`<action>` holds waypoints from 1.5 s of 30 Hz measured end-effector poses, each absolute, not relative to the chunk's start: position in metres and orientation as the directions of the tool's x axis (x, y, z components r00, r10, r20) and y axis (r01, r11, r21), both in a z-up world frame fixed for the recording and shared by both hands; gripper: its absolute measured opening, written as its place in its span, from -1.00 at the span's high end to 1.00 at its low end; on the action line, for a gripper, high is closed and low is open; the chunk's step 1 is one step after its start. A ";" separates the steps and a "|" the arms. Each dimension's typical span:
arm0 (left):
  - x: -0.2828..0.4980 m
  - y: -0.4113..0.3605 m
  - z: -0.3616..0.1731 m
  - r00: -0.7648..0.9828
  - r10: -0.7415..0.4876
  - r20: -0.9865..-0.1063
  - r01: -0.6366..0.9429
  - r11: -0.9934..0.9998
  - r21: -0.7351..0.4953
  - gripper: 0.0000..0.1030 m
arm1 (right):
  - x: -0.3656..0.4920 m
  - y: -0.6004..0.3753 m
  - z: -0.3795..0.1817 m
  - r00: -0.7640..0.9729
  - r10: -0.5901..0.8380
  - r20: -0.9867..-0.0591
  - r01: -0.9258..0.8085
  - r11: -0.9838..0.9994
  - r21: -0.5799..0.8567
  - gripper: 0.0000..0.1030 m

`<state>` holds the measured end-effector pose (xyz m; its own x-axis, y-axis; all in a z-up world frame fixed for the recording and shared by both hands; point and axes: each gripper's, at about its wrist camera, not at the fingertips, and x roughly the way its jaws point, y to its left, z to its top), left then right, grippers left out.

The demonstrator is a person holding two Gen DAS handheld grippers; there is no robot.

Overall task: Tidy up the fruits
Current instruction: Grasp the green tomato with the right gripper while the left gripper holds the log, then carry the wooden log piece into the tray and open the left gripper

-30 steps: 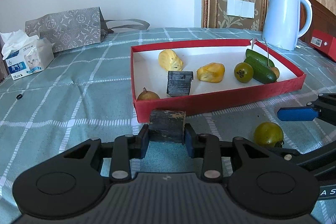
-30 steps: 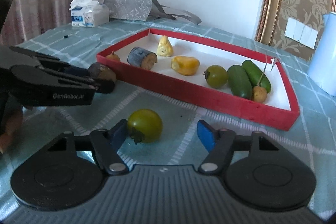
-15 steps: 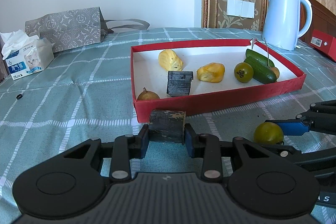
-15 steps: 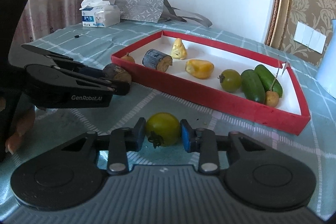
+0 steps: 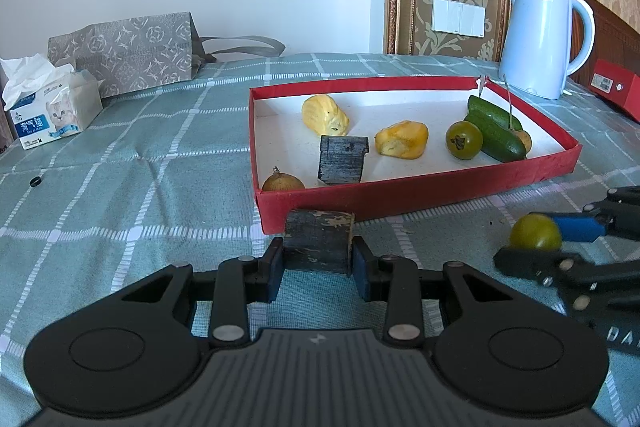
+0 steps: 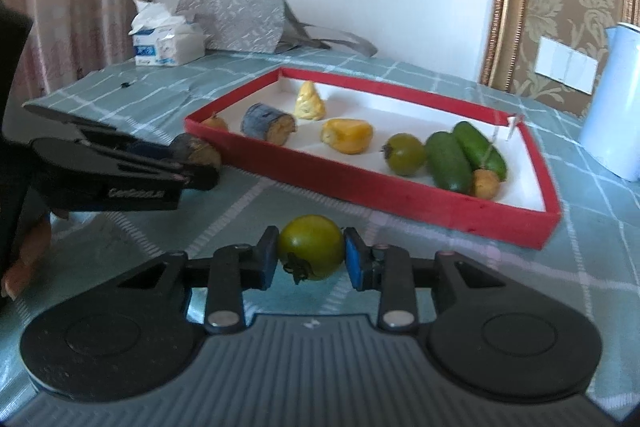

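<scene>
My left gripper (image 5: 317, 263) is shut on a dark sugarcane piece (image 5: 319, 241), just in front of the near left corner of the red tray (image 5: 400, 193). My right gripper (image 6: 311, 259) is shut on a green tomato (image 6: 311, 247) and holds it in front of the tray (image 6: 372, 183). In the left wrist view that tomato (image 5: 535, 231) shows at the right. The tray holds another sugarcane piece (image 5: 343, 159), two yellow fruit pieces (image 5: 401, 145), a green tomato (image 5: 463, 145), two cucumbers (image 5: 496, 133) and small brown fruits (image 5: 282, 182).
A white kettle (image 5: 540, 39) stands behind the tray's far right corner, a red box (image 5: 616, 89) beside it. A tissue box (image 5: 52, 111) and a grey paper bag (image 5: 124, 55) sit at the far left. A green checked cloth (image 5: 120, 187) covers the table.
My right gripper closed on the green tomato and has lifted it a little, moving nearer the tray. My left gripper stays shut on the sugarcane piece, about in place.
</scene>
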<state>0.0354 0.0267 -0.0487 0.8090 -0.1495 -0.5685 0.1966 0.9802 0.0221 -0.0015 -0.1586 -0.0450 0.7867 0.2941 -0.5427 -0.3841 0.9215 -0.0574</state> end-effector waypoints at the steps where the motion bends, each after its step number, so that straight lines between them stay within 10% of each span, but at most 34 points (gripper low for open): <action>1: 0.035 0.027 -0.049 0.809 -0.150 -0.568 0.197 0.980 0.022 0.35 | -0.002 -0.161 -0.044 0.793 0.286 -0.538 -0.374 0.926 -0.059 0.38; 45: 0.046 0.010 0.002 0.824 -0.283 -0.491 0.294 0.954 -0.057 0.39 | 0.000 -0.192 -0.052 0.799 0.201 -0.567 -0.281 0.958 -0.056 0.38</action>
<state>0.0458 0.0097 0.0018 0.8238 -0.2833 -0.4910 0.2944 0.9540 -0.0566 0.0000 -0.1924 -0.0520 0.7990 0.2012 -0.5666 -0.2808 0.9582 -0.0556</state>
